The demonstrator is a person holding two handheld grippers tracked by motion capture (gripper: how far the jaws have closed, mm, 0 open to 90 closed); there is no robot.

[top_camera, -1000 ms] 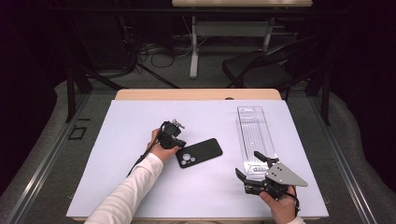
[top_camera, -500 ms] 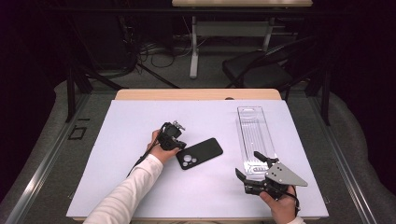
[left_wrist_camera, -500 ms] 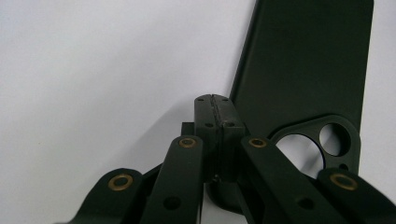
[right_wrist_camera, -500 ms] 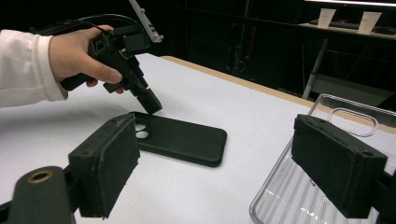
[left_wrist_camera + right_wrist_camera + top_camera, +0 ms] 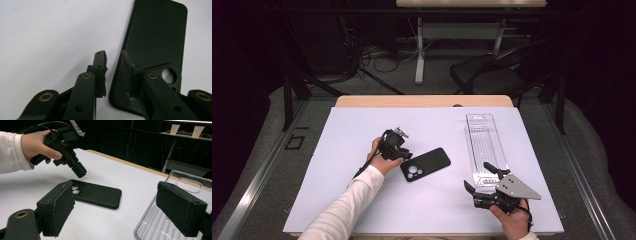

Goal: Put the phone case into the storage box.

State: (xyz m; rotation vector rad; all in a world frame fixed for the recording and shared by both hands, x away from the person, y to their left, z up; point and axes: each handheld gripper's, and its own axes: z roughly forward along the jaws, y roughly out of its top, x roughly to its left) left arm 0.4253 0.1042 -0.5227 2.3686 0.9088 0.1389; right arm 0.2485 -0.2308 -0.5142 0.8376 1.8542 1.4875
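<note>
A black phone case (image 5: 427,162) lies back up in the middle of the white table (image 5: 342,150), its camera cutout toward the person. My left gripper (image 5: 404,152) tilts down over that cutout end. In the left gripper view its jaws (image 5: 113,53) stand a narrow gap apart, and the long edge of the case (image 5: 155,37) runs between them. Nothing is pinched. My right gripper (image 5: 477,176) rests near the front right, wide open and empty. Its pads (image 5: 60,205) frame the case (image 5: 97,192) and the left gripper (image 5: 81,172) beyond.
A long clear plastic tray (image 5: 484,145) lies lengthwise at the right, its near end just ahead of the right gripper, and appears again in the right gripper view (image 5: 147,225). A wooden strip (image 5: 422,101) borders the table's far edge. A chair and desk legs stand beyond.
</note>
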